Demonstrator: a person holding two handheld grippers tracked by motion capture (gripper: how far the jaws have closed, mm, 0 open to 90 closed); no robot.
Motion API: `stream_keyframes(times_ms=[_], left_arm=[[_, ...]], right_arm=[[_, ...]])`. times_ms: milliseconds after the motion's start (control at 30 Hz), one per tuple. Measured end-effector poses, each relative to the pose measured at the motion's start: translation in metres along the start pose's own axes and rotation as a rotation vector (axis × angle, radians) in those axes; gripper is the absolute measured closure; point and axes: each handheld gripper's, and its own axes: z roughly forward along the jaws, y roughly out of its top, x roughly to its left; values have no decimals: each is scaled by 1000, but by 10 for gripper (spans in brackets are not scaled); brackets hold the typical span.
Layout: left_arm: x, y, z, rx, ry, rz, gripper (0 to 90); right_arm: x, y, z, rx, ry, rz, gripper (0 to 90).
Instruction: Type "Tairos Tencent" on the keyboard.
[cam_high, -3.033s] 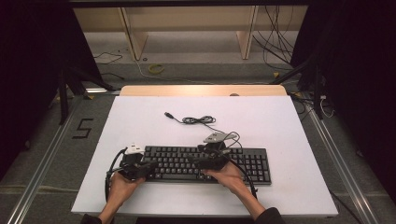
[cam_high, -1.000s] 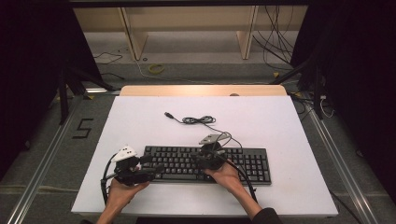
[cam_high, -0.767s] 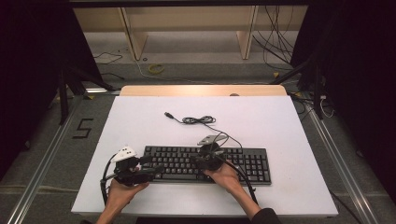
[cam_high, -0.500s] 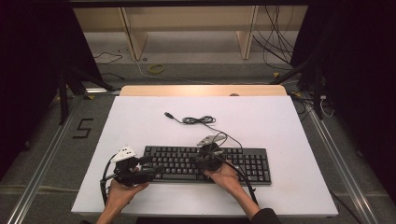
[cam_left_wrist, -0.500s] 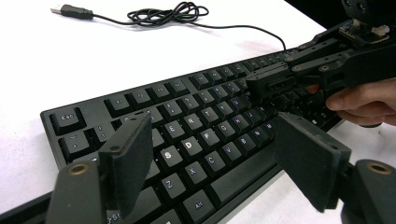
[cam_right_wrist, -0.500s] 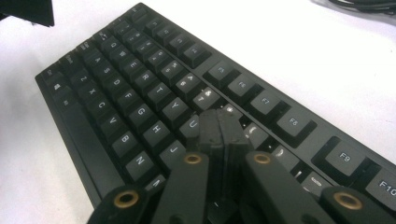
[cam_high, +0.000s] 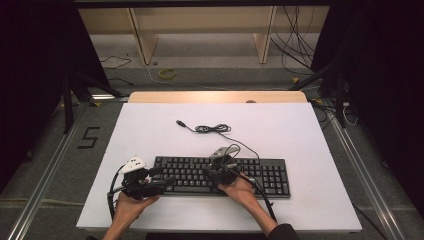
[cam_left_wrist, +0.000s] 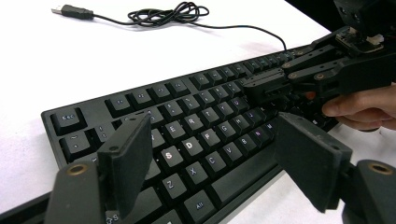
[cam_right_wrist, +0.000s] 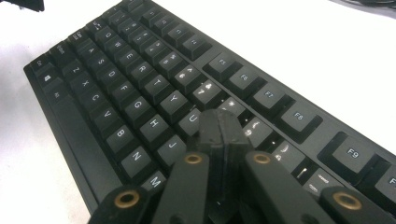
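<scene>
The black keyboard (cam_high: 220, 176) lies flat near the front edge of the white surface (cam_high: 300, 130). The right gripper (cam_right_wrist: 219, 123), fingers pressed together, tips down on the keys around U and I. The left gripper (cam_left_wrist: 210, 154) hovers over the keyboard's left end, fingers spread wide. The keyboard's cable (cam_high: 212, 128) lies coiled behind.

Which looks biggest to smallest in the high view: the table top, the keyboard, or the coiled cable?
1. Table top, by far the largest.
2. Keyboard, a long black bar across the table's near part.
3. Coiled cable, a small thin bundle beyond the keyboard.

Lab: curtained rig table (cam_high: 150, 130), floor cables (cam_high: 300, 55)
</scene>
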Motion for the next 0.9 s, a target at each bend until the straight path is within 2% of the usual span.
stream_keyframes(times_ms=[167, 267, 433, 633, 800, 900], left_arm=[[1, 0, 0, 4, 3, 2, 279], [1, 0, 1, 6, 4, 4, 279], [1, 0, 1, 7, 3, 4, 280], [2, 1, 1, 10, 4, 5, 281], [3, 2, 3, 8, 5, 4, 284], [4, 3, 4, 11, 5, 5, 288]], right_arm=[[-1, 0, -1, -1, 8, 22, 900], [-3, 1, -4, -21, 28, 46, 900], [-7, 4, -12, -64, 26, 60, 900], [-10, 5, -19, -82, 31, 67, 877], [-10, 4, -25, -98, 44, 70, 799], [-10, 4, -28, -107, 55, 72, 694]])
